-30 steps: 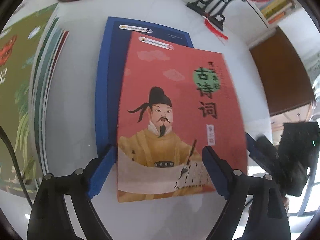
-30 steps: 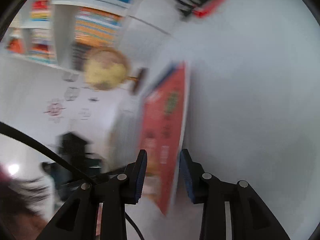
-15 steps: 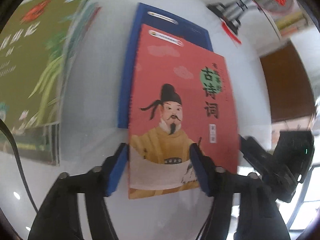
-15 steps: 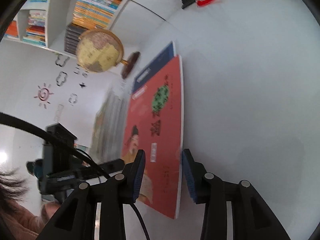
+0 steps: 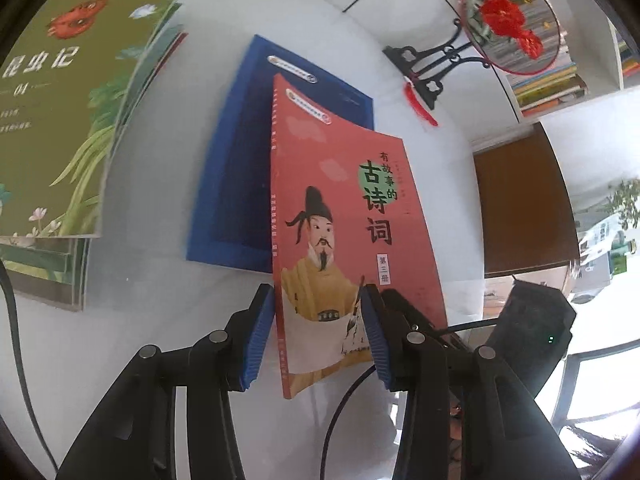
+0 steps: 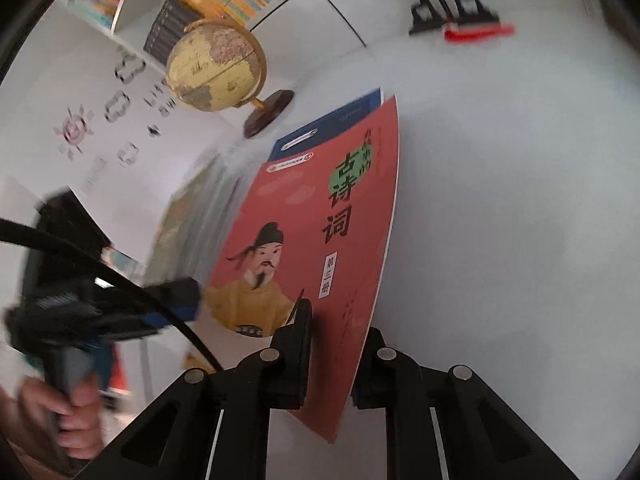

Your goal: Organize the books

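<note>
Red poetry book being lifted off the blue book.
Thin, light and flexing; best held near the spine. Right gripper is closing on its lower edge; left gripper's jaws are closing around the spine corner, contact unclear.

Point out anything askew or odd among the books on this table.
The red book sits crooked over the blue book, its near end off the table and its cover bowed. Both hand-held grippers, left and right, are closing on it.
</note>
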`<move>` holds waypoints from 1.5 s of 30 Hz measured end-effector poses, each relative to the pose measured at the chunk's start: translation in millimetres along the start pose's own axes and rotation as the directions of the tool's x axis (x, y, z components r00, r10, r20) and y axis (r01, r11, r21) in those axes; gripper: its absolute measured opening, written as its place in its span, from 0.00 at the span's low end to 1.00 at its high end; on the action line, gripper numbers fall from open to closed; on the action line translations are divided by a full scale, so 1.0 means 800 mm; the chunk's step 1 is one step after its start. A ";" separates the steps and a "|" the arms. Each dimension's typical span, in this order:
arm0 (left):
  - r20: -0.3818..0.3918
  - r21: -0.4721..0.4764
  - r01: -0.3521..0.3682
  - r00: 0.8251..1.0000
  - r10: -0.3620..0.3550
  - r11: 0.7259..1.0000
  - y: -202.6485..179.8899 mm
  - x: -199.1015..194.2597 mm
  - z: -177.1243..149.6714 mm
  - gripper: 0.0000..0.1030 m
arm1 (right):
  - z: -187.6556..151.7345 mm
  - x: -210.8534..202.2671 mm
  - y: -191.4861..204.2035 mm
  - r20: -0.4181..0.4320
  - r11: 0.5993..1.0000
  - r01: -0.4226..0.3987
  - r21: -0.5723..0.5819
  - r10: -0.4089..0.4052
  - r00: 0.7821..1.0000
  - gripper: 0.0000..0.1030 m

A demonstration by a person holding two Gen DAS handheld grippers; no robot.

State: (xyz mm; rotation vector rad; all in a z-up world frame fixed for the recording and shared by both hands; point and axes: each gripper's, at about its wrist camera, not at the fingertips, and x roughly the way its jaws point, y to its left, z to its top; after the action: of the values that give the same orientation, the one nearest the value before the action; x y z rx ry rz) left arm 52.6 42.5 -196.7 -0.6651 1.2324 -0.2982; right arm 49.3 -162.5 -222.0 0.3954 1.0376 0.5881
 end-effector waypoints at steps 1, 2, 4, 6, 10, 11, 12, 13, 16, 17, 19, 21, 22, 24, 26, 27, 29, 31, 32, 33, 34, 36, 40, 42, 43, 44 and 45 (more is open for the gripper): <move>0.003 0.013 -0.008 1.000 0.008 1.000 -0.003 -0.001 0.000 0.39 | 0.003 0.000 0.006 -0.001 0.999 0.028 -0.020 -0.028 1.000 0.14; 0.005 0.027 -0.009 1.000 0.009 1.000 -0.004 -0.002 0.001 0.39 | 0.006 -0.001 0.009 -0.003 0.999 0.041 -0.031 -0.041 0.999 0.14; 0.015 0.056 -0.005 1.000 0.004 0.998 -0.012 -0.005 0.004 0.39 | 0.010 -0.002 0.023 -0.004 0.992 0.085 -0.089 -0.086 0.996 0.14; 0.025 0.099 -0.033 0.999 0.030 0.995 -0.016 -0.014 0.007 0.39 | 0.011 -0.012 0.027 0.013 0.986 0.107 -0.127 -0.106 0.994 0.14; 0.029 0.129 -0.071 0.997 0.068 0.989 -0.022 -0.020 0.011 0.39 | 0.016 -0.020 0.037 0.039 0.983 0.111 -0.146 -0.107 0.994 0.14; 0.025 0.128 -0.083 0.996 0.081 0.988 -0.023 -0.020 0.013 0.39 | 0.017 -0.020 0.041 0.041 0.981 0.116 -0.154 -0.111 0.993 0.14; 0.024 0.128 -0.088 0.996 0.085 0.988 -0.024 -0.020 0.013 0.39 | 0.018 -0.019 0.045 0.042 0.981 0.118 -0.155 -0.113 0.993 0.14; 0.025 0.128 -0.088 0.996 0.086 0.988 -0.025 -0.021 0.014 0.39 | 0.019 -0.020 0.047 0.044 0.981 0.119 -0.156 -0.113 0.993 0.14; 0.032 0.132 -0.085 0.996 0.081 0.988 -0.024 -0.027 0.013 0.39 | 0.020 -0.024 0.054 0.059 0.980 0.117 -0.160 -0.109 0.992 0.14; 0.033 0.133 -0.085 0.996 0.082 0.987 -0.024 -0.028 0.013 0.39 | 0.021 -0.025 0.057 0.063 0.979 0.117 -0.164 -0.108 0.992 0.14; 0.038 0.140 -0.092 0.995 0.087 0.986 -0.025 -0.032 0.014 0.39 | 0.022 -0.029 0.063 0.070 0.976 0.123 -0.180 -0.112 0.991 0.14; 0.045 0.142 -0.092 0.995 0.087 0.986 -0.023 -0.038 0.013 0.39 | 0.023 -0.031 0.071 0.080 0.974 0.124 -0.191 -0.111 0.991 0.14; 0.046 0.135 -0.089 0.995 0.084 0.987 -0.022 -0.040 0.013 0.39 | 0.024 -0.032 0.072 0.085 0.974 0.123 -0.191 -0.108 0.991 0.14; 0.039 0.120 -0.086 0.996 0.082 0.989 -0.019 -0.043 0.015 0.39 | 0.025 -0.034 0.077 0.096 0.972 0.125 -0.199 -0.107 0.990 0.14; 0.043 0.129 -0.096 0.995 0.091 0.987 -0.019 -0.046 0.016 0.39 | 0.027 -0.035 0.084 0.110 0.968 0.132 -0.212 -0.111 0.988 0.14; 0.047 0.134 -0.101 0.994 0.095 0.986 -0.020 -0.049 0.017 0.39 | 0.028 -0.036 0.087 0.113 0.967 0.133 -0.216 -0.111 0.987 0.14; 0.055 0.133 -0.101 0.994 0.094 0.986 -0.021 -0.054 0.018 0.39 | 0.030 -0.036 0.095 0.120 0.964 0.137 -0.227 -0.112 0.987 0.14; 0.062 0.130 -0.095 0.994 0.087 0.987 -0.021 -0.061 0.020 0.39 | 0.032 -0.037 0.101 0.127 0.962 0.139 -0.236 -0.111 0.986 0.14; 0.066 0.128 -0.090 0.994 0.082 0.988 -0.020 -0.064 0.020 0.39 | 0.033 -0.038 0.104 0.130 0.961 0.140 -0.239 -0.111 0.985 0.14; 0.068 0.128 -0.085 0.995 0.077 0.988 -0.019 -0.067 0.021 0.39 | 0.034 -0.039 0.106 0.133 0.960 0.142 -0.241 -0.112 0.985 0.14; 0.071 0.127 -0.081 0.995 0.072 0.989 -0.019 -0.069 0.022 0.39 | 0.035 -0.040 0.110 0.136 0.959 0.146 -0.243 -0.115 0.984 0.14; 0.080 0.126 -0.068 0.995 0.058 0.990 -0.018 -0.076 0.024 0.39 | 0.037 -0.044 0.117 0.143 0.956 0.154 -0.250 -0.121 0.982 0.14; 0.096 0.126 -0.043 0.995 0.031 0.991 -0.016 -0.091 0.028 0.39 | 0.045 -0.053 0.135 0.165 0.949 0.173 -0.265 -0.132 0.977 0.14; 0.111 0.119 -0.015 0.994 0.002 0.993 -0.010 -0.103 0.031 0.39 | 0.050 -0.058 0.148 0.181 0.943 0.180 -0.278 -0.132 0.975 0.14; 0.119 0.117 -0.006 0.993 -0.008 0.993 -0.008 -0.108 0.032 0.39 | 0.052 -0.060 0.154 0.190 0.941 0.184 -0.285 -0.133 0.973 0.14; 0.131 0.114 0.002 0.991 -0.017 0.993 -0.004 -0.116 0.034 0.39 | 0.055 -0.061 0.161 0.197 0.937 0.187 -0.293 -0.133 0.971 0.14; 0.138 0.114 0.003 0.990 -0.019 0.994 -0.002 -0.121 0.038 0.39 | 0.057 -0.061 0.167 0.204 0.935 0.190 -0.300 -0.132 0.970 0.14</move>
State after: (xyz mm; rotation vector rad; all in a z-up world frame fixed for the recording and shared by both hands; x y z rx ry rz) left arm 49.7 104.0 -115.7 -0.5850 1.0713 -0.3231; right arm 35.9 -90.5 -91.9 0.0746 0.7752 0.5492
